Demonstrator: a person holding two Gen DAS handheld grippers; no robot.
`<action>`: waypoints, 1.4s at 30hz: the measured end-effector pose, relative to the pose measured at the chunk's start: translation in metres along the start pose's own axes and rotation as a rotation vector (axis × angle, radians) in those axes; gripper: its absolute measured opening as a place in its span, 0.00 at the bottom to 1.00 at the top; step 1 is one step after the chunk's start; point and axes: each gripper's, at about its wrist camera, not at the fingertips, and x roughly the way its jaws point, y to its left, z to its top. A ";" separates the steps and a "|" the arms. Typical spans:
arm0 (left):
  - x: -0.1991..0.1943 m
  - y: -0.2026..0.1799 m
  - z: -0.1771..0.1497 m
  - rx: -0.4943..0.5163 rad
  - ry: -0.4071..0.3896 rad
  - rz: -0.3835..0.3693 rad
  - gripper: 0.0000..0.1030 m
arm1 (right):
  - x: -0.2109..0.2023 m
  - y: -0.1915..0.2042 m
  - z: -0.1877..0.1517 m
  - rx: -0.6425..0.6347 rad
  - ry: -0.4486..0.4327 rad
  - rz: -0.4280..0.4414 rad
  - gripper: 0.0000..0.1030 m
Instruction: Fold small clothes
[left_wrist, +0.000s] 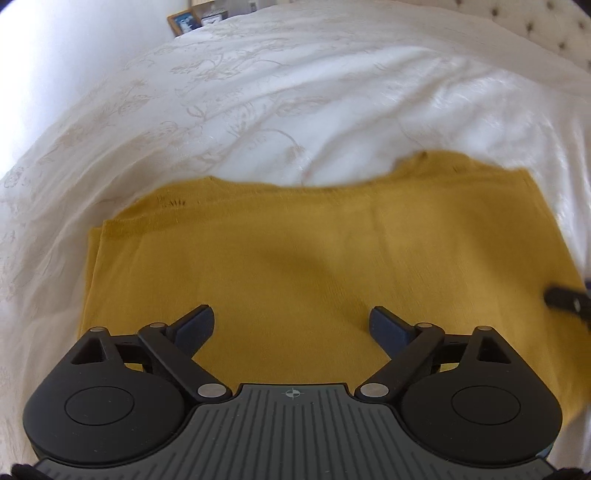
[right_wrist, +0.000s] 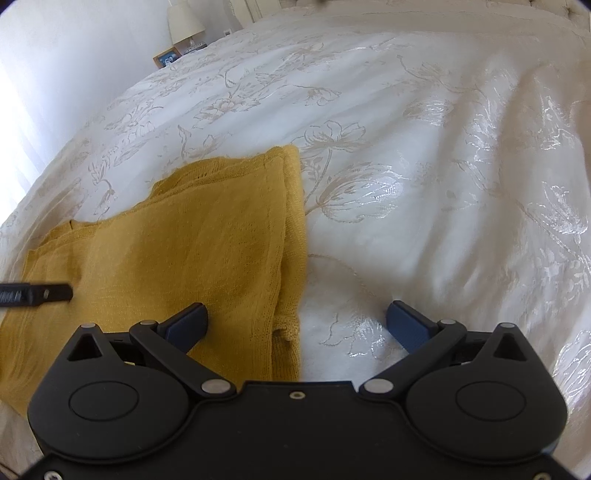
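Both grippers, left (left_wrist: 291, 325) and right (right_wrist: 297, 321), gape wide and empty over my mustard-yellow knitted garment (left_wrist: 295, 258), seemingly folded already, perhaps one fold left.

My left gripper (left_wrist: 291, 325) is matt black plastic, with a ribbed grey panel at the bottom centre of its frame and dull silver metal pins at the joints; my fingertips (left_wrist: 388, 328) wear dark blue pads with a soft, matt look. My right gripper (right_wrist: 297, 321) is the same matt black plastic, its body smooth rather than ribbed. The mustard garment (left_wrist: 295, 266) filling the middle of the left view is a fine, loose knit, matt and slightly fuzzy. The white bedspread (right_wrist: 443, 184) is woven cloth with a glossy floral pattern that glints at the right of the right view. A framed picture (right_wrist: 167, 58) at upper left has a wood-coloured frame.
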 end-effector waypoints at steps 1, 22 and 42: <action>-0.002 -0.002 -0.008 0.004 0.009 -0.004 0.89 | 0.000 0.000 0.000 0.002 0.000 0.002 1.00; -0.018 0.006 -0.066 -0.106 -0.001 -0.099 0.89 | -0.003 -0.008 0.001 0.037 -0.004 0.040 1.00; -0.005 0.171 -0.065 -0.404 -0.057 -0.146 0.75 | -0.005 -0.011 0.001 0.070 -0.010 0.050 1.00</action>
